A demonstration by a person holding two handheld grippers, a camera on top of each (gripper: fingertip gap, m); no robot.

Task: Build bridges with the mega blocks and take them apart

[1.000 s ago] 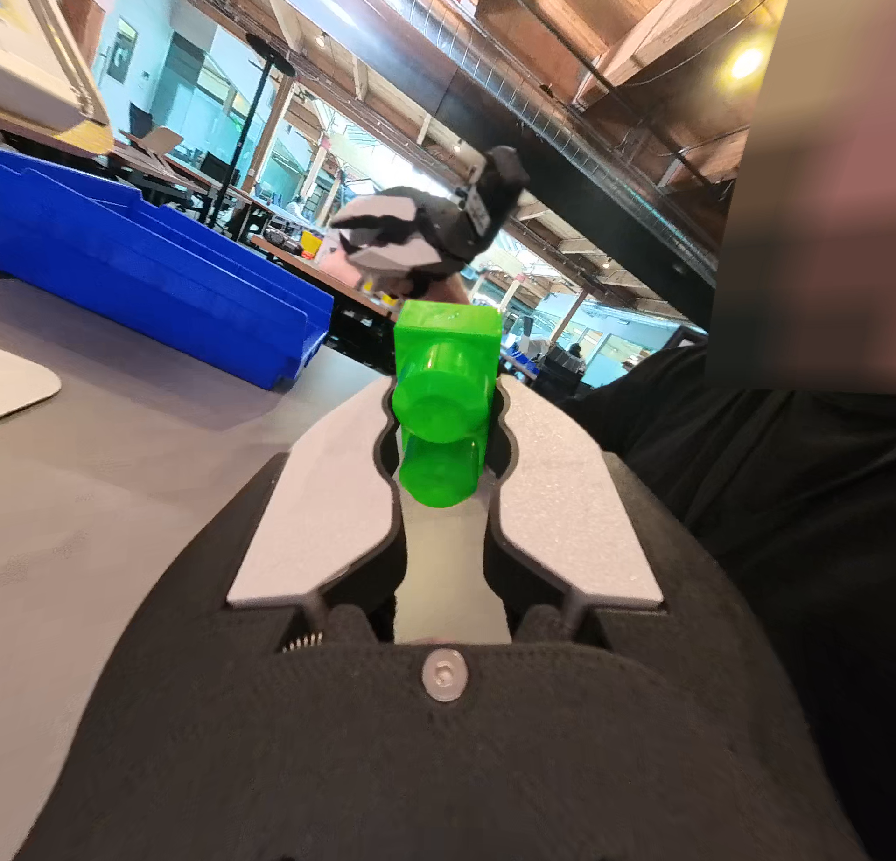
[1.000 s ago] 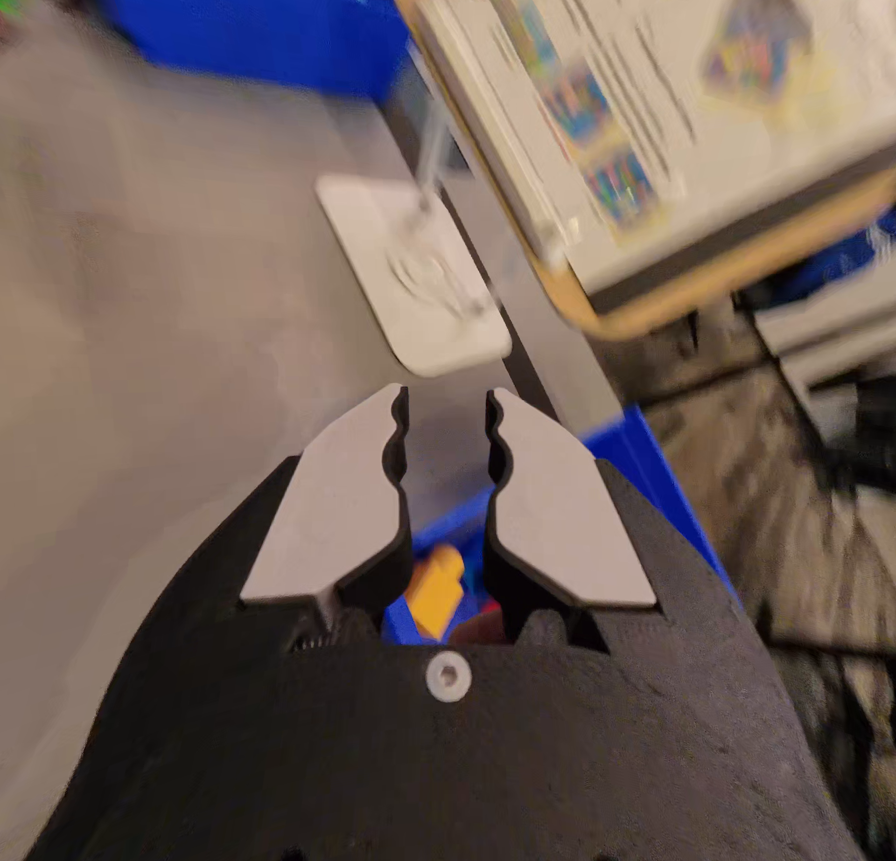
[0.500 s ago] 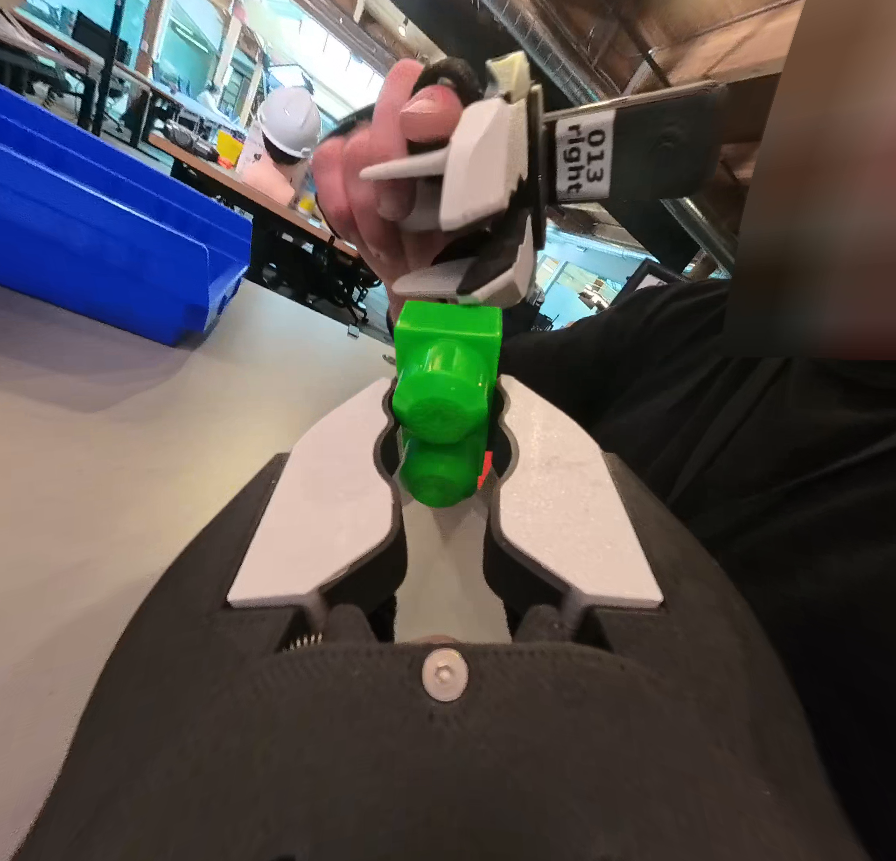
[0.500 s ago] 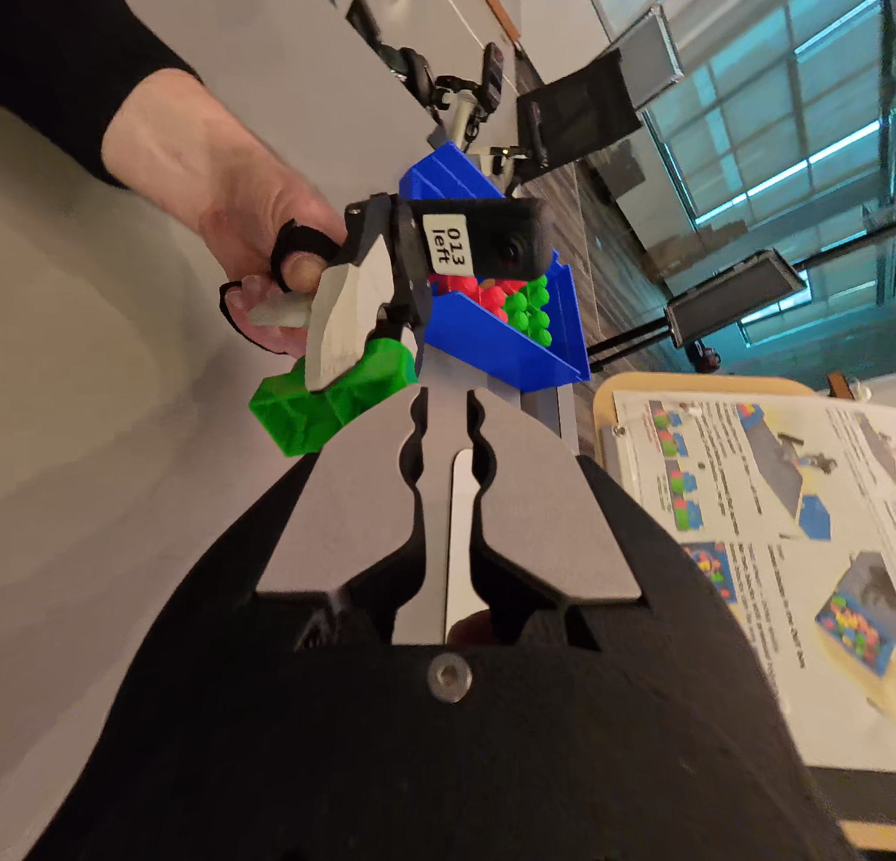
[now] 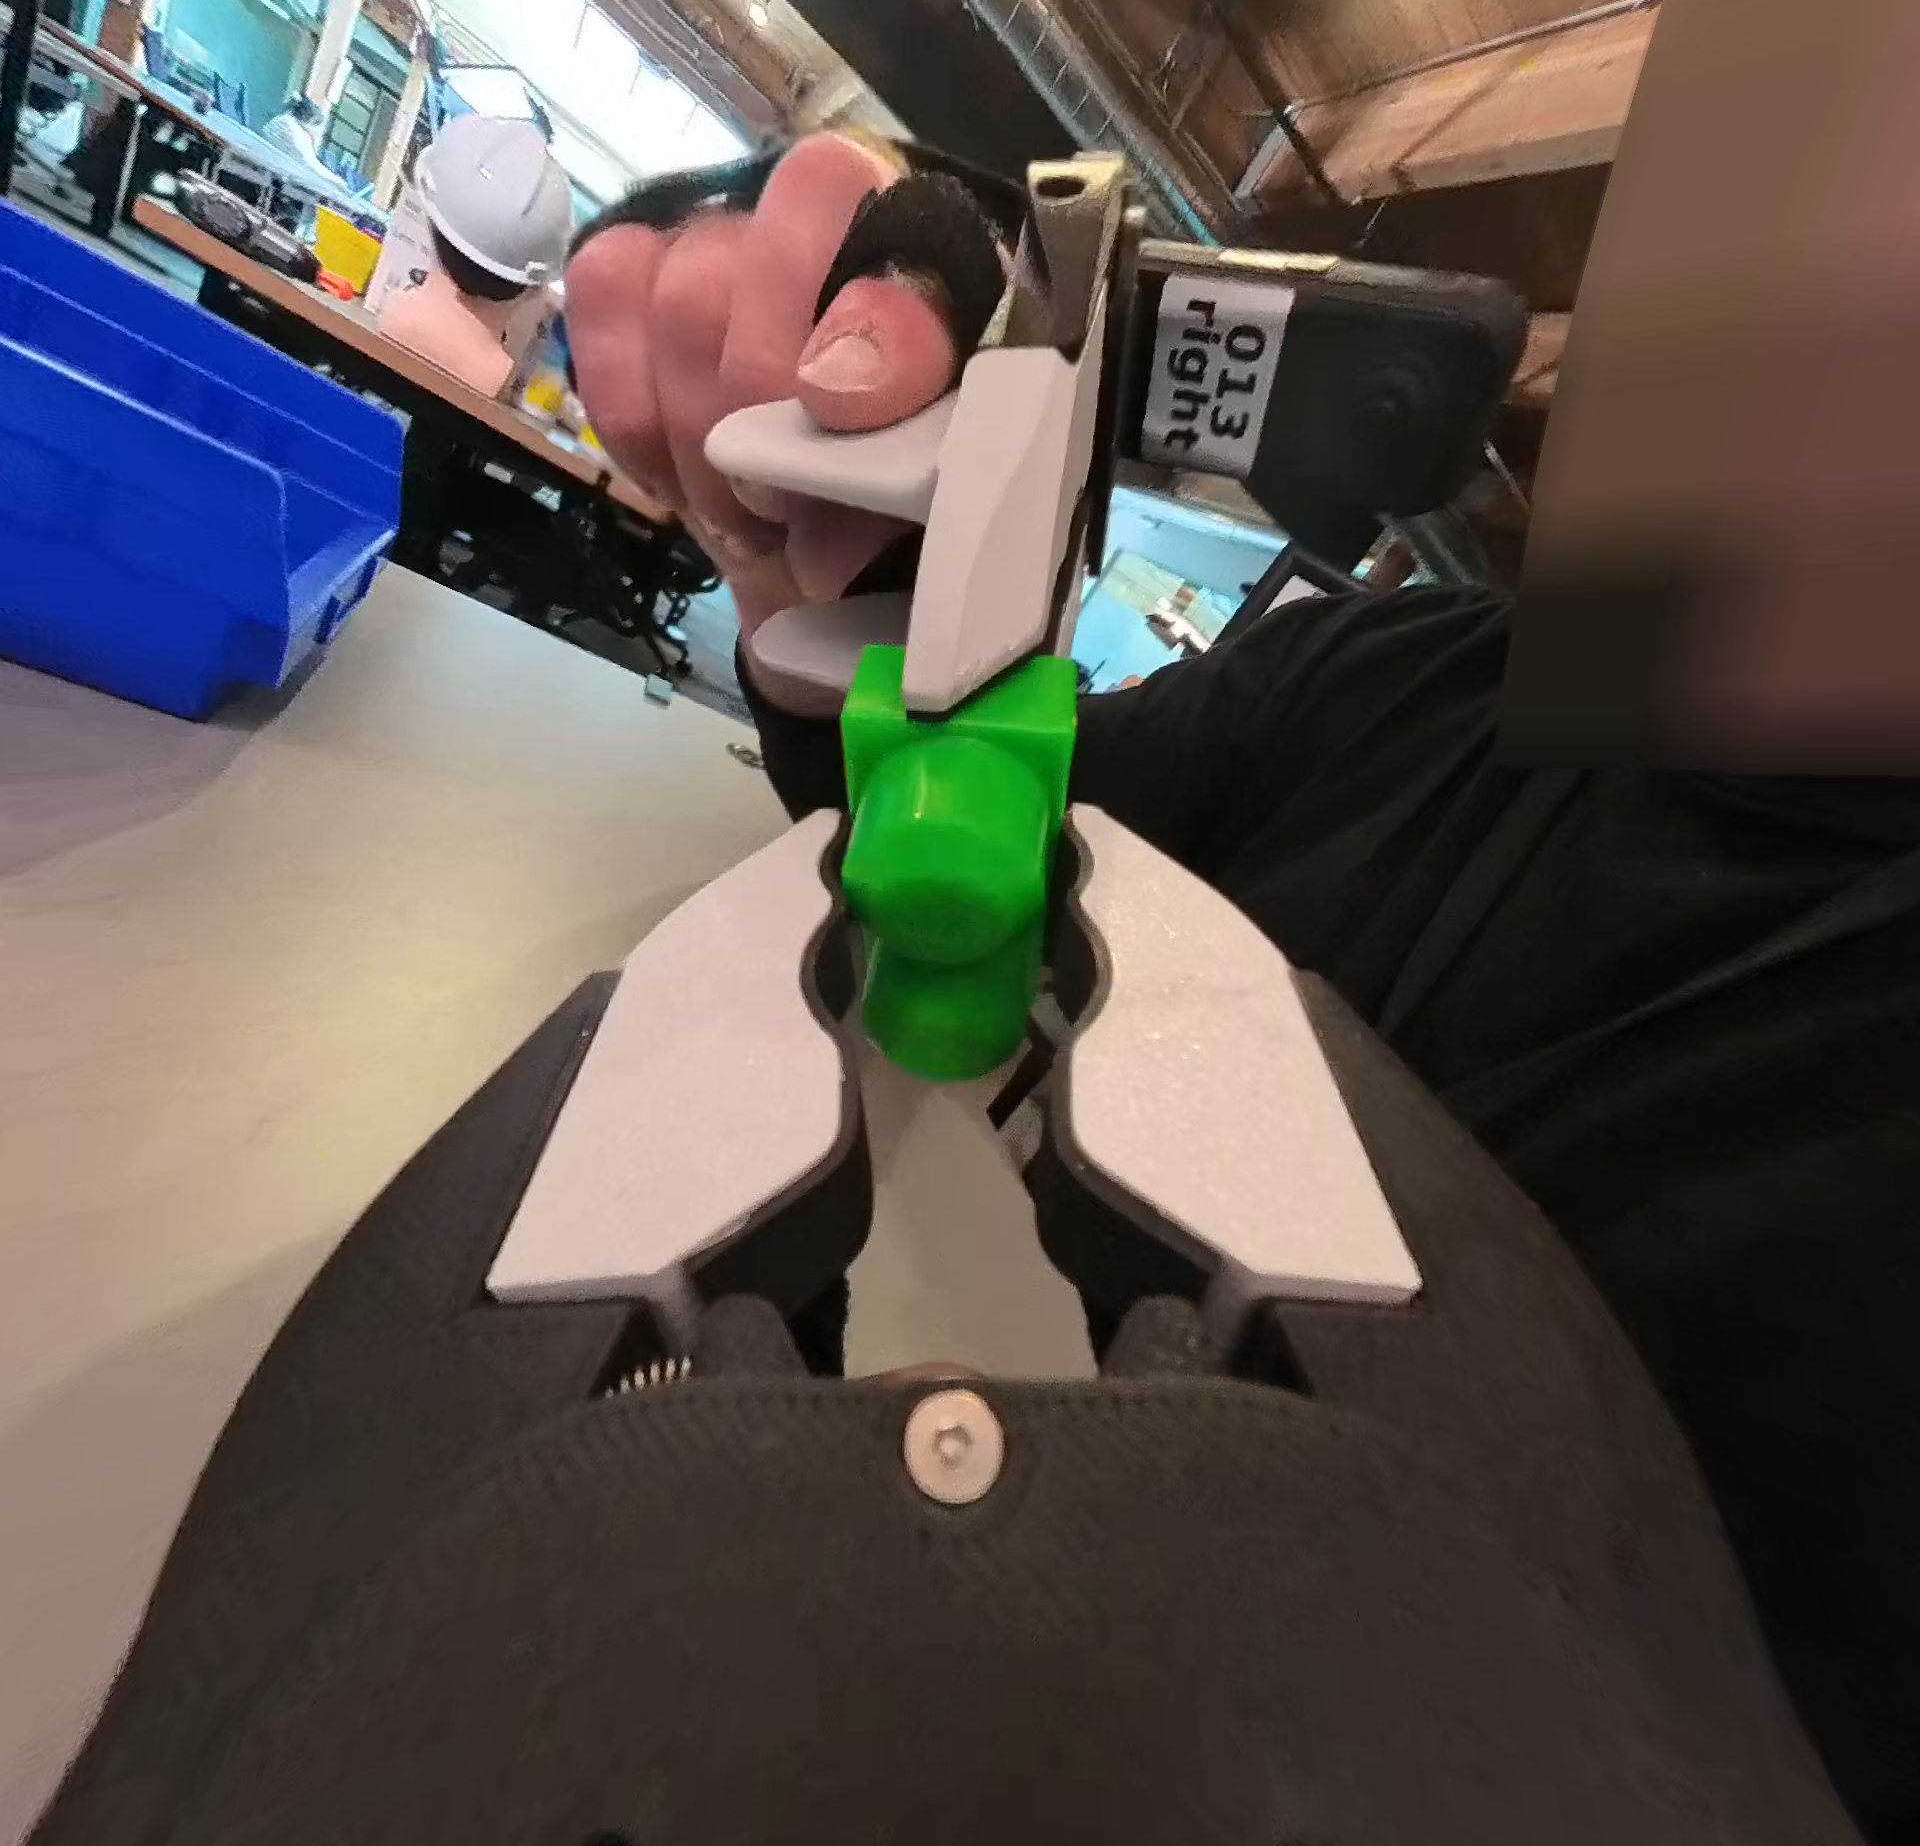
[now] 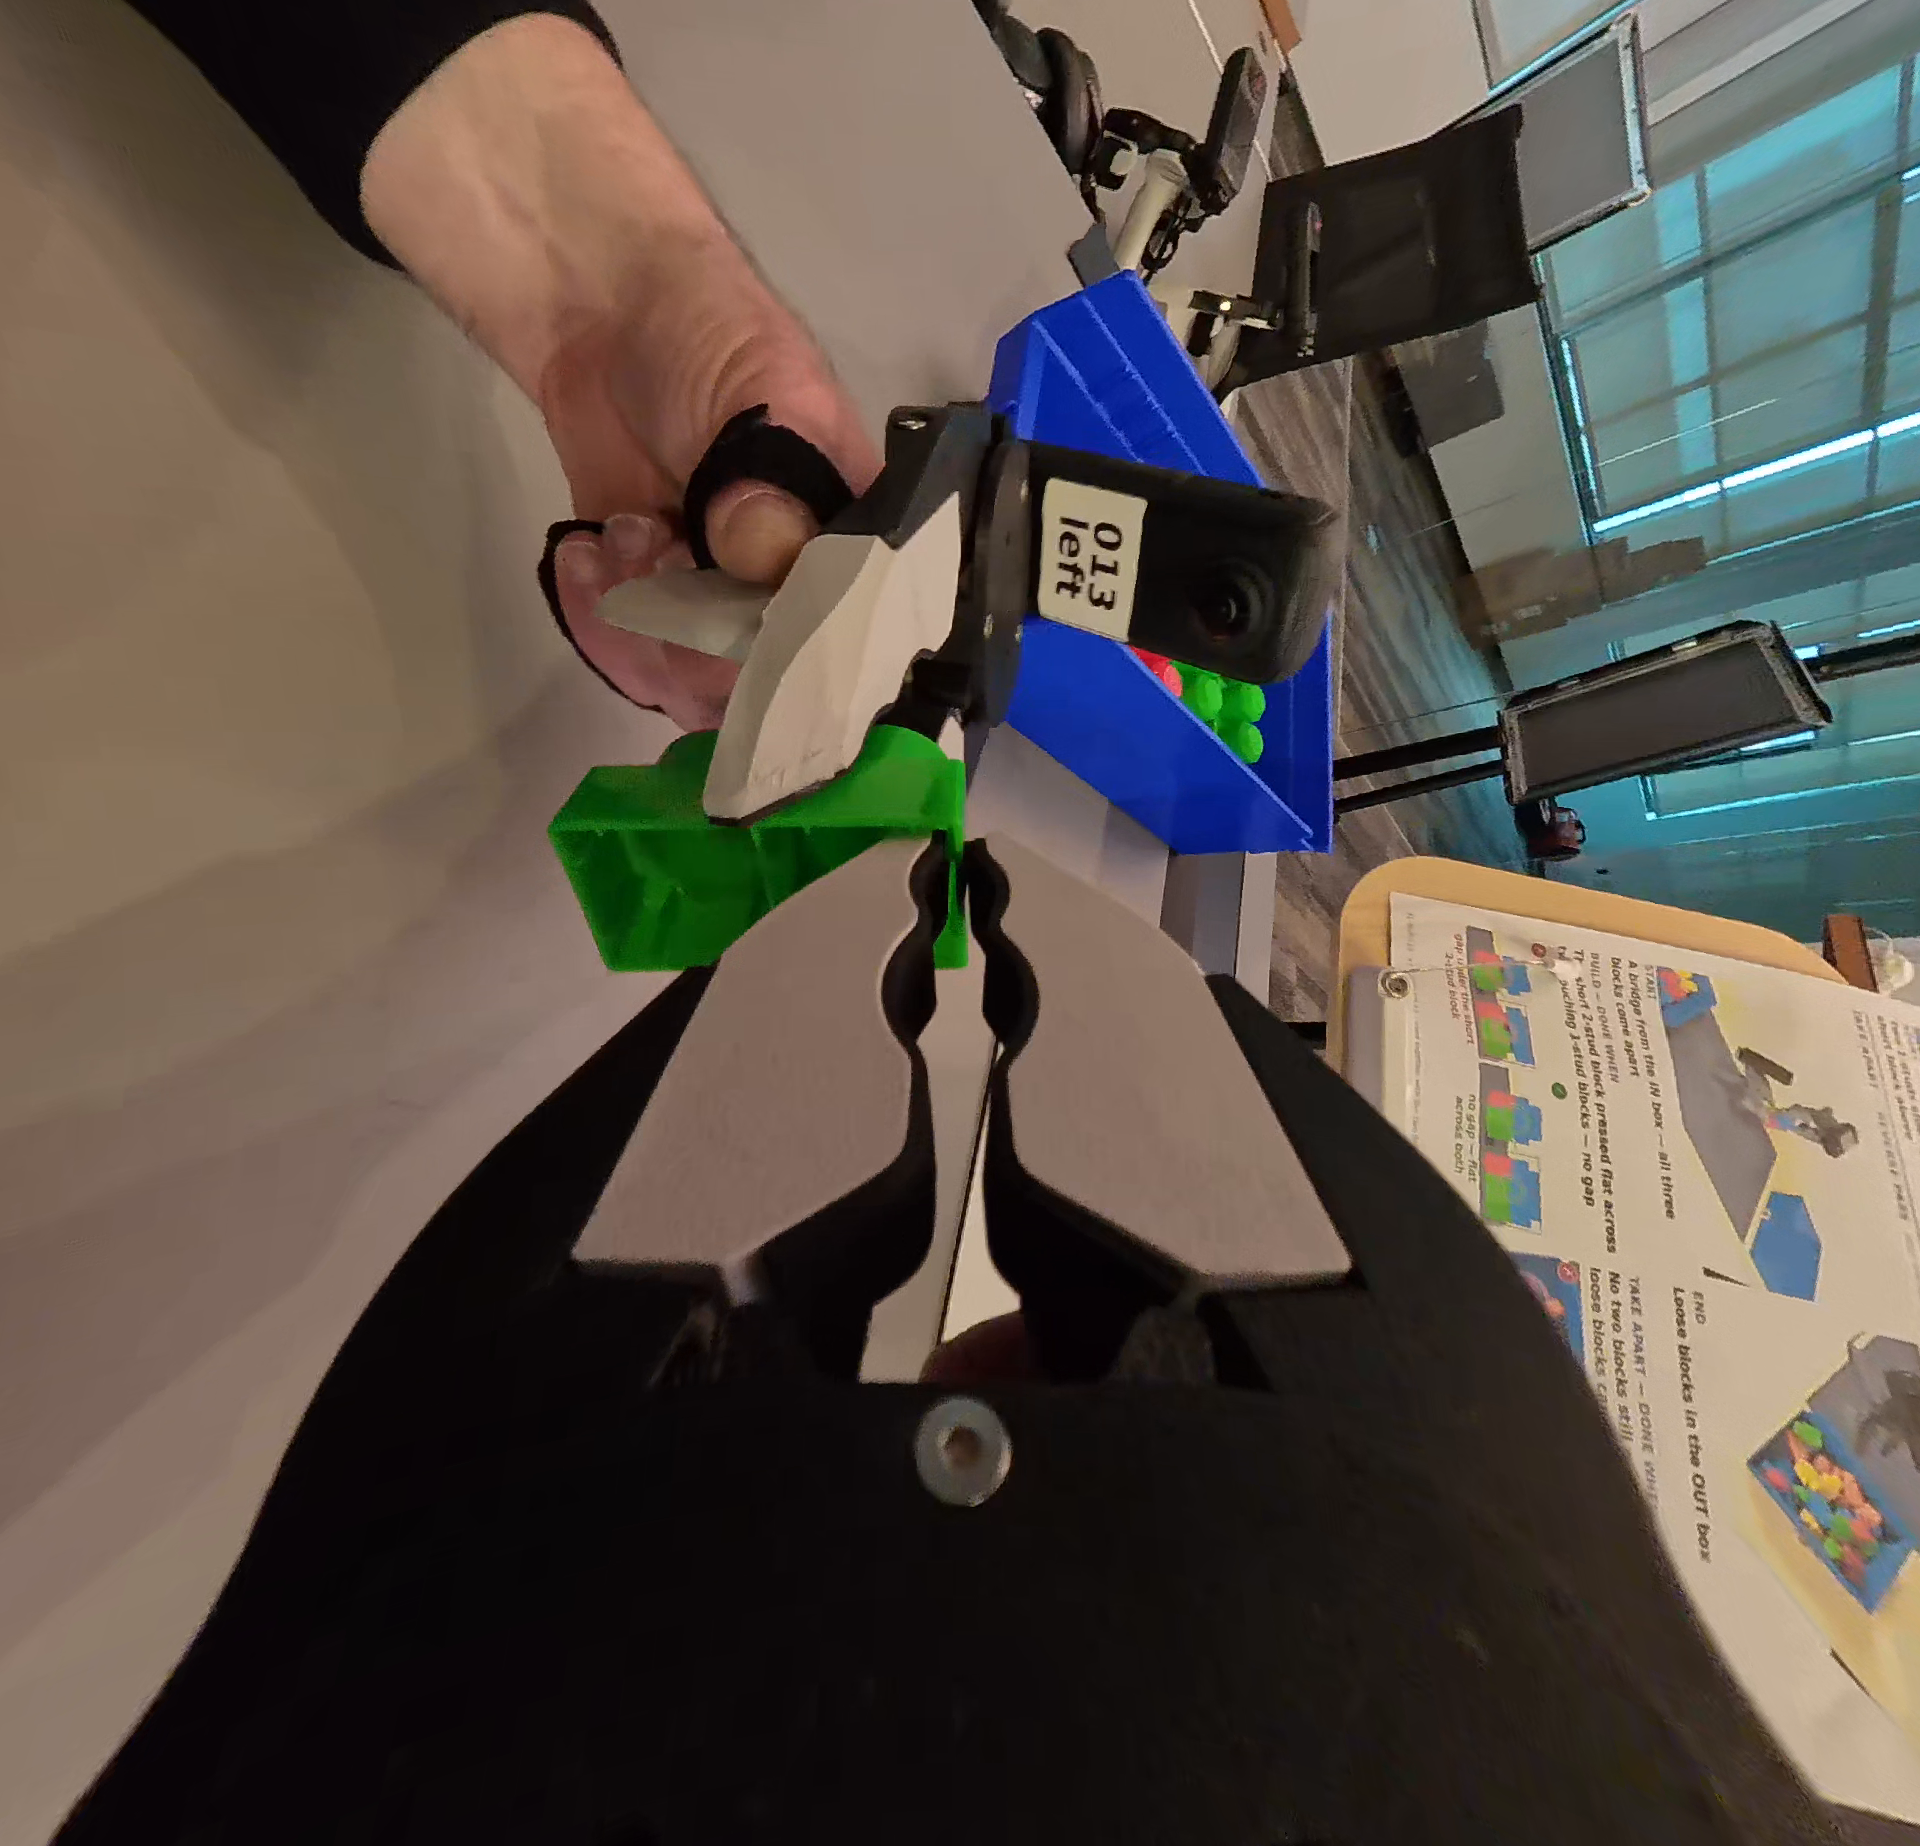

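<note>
The left gripper (image 5: 951, 923) was clamped across the green block (image 5: 951, 861), held above the worktop (image 5: 312, 913), while the right gripper (image 6: 958, 866) pinched the thin end wall, the block's length running leftward from it.

We see one bright green block (image 5: 951, 861), long and hollow underneath, held in the air above the desk (image 5: 312, 913). Its round studs point toward the left gripper (image 5: 951, 923), whose pads press its two sides. The right gripper (image 6: 954, 882) is pinched on the thin wall at the block's end. More green and red blocks (image 6: 1216, 700) lie in a far blue bin (image 6: 1132, 757).
</note>
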